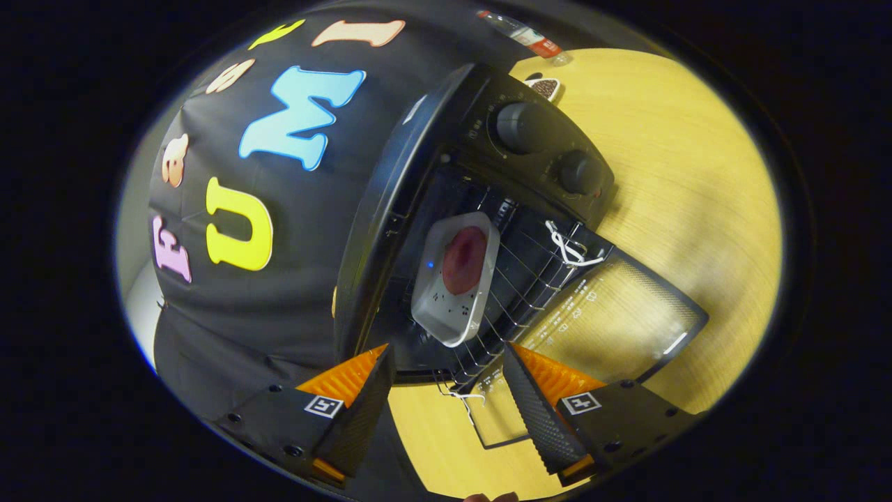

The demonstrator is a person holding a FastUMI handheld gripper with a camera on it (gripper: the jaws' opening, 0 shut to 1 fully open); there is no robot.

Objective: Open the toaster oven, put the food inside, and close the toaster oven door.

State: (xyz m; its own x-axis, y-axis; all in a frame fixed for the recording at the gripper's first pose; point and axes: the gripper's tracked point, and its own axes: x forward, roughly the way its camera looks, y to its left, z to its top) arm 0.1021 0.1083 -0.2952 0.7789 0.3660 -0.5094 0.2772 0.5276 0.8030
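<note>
The view is rolled sideways. A black toaster oven (418,174) stands on the wooden table with its glass door (613,314) swung fully open and lying flat. On the wire rack (529,279) inside rests a white tray (456,279) holding a reddish piece of food (465,259). My gripper (446,380) is open, with nothing between its fingers. The fingertips sit just short of the oven mouth, and the tray lies just beyond them. One finger hangs over the open door's edge.
Two dark knobs (519,127) sit on the oven's control panel. A plastic bottle (531,36) lies on the light wooden table (683,174) beyond the oven, with a small dark-patterned object (545,87) near it. The black booth cloth hangs behind the oven.
</note>
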